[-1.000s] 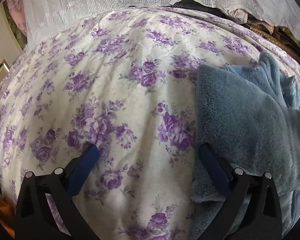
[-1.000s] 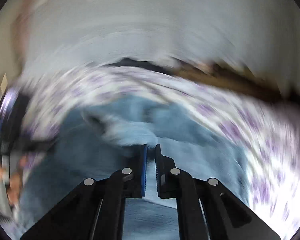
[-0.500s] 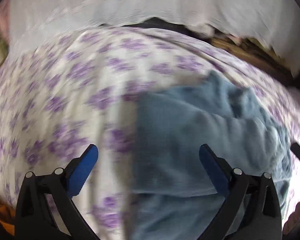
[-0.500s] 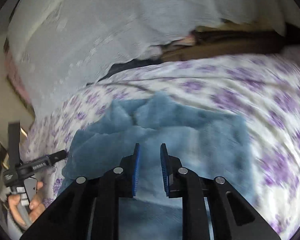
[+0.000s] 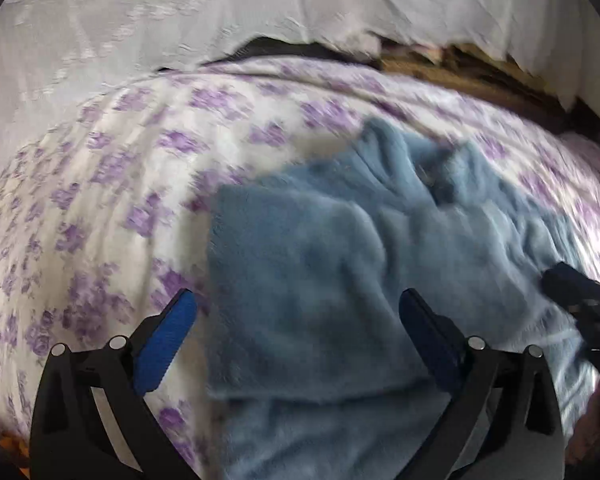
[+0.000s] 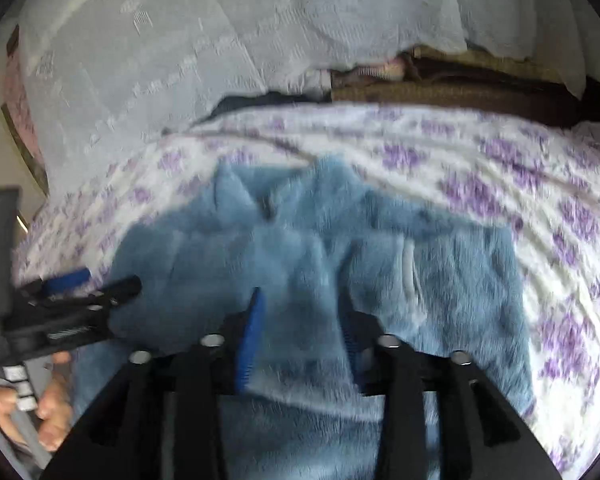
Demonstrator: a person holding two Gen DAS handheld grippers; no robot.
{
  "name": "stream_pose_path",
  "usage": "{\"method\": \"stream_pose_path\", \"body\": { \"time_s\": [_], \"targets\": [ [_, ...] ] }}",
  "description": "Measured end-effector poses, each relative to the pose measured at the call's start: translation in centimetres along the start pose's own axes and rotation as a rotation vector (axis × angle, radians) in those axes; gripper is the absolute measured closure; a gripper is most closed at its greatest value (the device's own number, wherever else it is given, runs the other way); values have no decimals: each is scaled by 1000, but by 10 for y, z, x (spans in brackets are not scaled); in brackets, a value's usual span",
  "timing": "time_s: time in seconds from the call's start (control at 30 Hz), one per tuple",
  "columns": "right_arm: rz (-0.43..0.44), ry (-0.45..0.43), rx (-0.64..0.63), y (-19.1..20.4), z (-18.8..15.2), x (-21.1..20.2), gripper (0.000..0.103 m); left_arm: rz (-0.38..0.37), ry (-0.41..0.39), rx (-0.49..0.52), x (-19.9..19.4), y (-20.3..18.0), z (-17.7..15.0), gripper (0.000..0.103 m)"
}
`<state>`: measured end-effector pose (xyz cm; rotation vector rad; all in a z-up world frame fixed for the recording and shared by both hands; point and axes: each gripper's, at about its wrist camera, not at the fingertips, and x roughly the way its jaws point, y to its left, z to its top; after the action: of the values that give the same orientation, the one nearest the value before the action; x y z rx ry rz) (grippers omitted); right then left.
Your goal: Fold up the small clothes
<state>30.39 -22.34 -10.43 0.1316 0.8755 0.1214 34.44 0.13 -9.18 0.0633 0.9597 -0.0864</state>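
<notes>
A fluffy blue garment (image 5: 340, 264) lies partly folded on a white bedspread with purple flowers (image 5: 100, 184). My left gripper (image 5: 296, 312) is wide open and empty above the garment's left edge. My right gripper (image 6: 302, 320) is open and empty just above the garment (image 6: 380, 248). Its black tip shows at the right edge of the left wrist view (image 5: 580, 296). The left gripper shows at the left of the right wrist view (image 6: 72, 292), held by a hand. Both views are blurred.
A white lace cloth (image 5: 180, 20) hangs behind the bed. Brown and dark folded fabrics (image 6: 460, 80) are stacked at the far right of the bed. The bedspread (image 6: 540, 200) extends to the right of the garment.
The right gripper let go of the garment's fold and opened. The left gripper swung right, from over the bedspread to over the garment's left edge.
</notes>
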Motion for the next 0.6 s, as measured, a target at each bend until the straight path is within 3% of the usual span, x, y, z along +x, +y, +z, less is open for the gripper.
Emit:
{"method": "stream_pose_path", "body": {
  "time_s": [0.07, 0.13, 0.17, 0.27, 0.37, 0.43, 0.47, 0.53, 0.6],
  "targets": [
    [-1, -9, -18, -1, -8, 10, 59, 13, 83, 34, 25, -11, -9, 4],
    [10, -25, 19, -3, -5, -7, 60, 29, 46, 30, 26, -14, -17, 4],
    [46, -73, 45, -6, -7, -24, 59, 41, 53, 20, 17, -12, -16, 4],
    [75, -109, 26, -6, -21, -52, 57, -49, 30, 0, -14, -1, -28, 4],
    [65, -67, 12, -13, -45, -53, 55, -79, 67, 22, -25, 4, -51, 4],
    [38, 33, 5, -16, -62, -34, 55, -97, 120, 52, -22, 2, -73, 4],
    [35, 37, 0, -16, -64, -33, 54, -72, 141, 76, -19, -3, -84, 4],
    [20, -1, 27, -18, -61, -47, 54, 7, 88, 128, -26, -13, -102, 4],
    [31, -70, 33, -19, -68, -75, 50, 6, 85, 120, -40, -12, -106, 4]
  ]
}}
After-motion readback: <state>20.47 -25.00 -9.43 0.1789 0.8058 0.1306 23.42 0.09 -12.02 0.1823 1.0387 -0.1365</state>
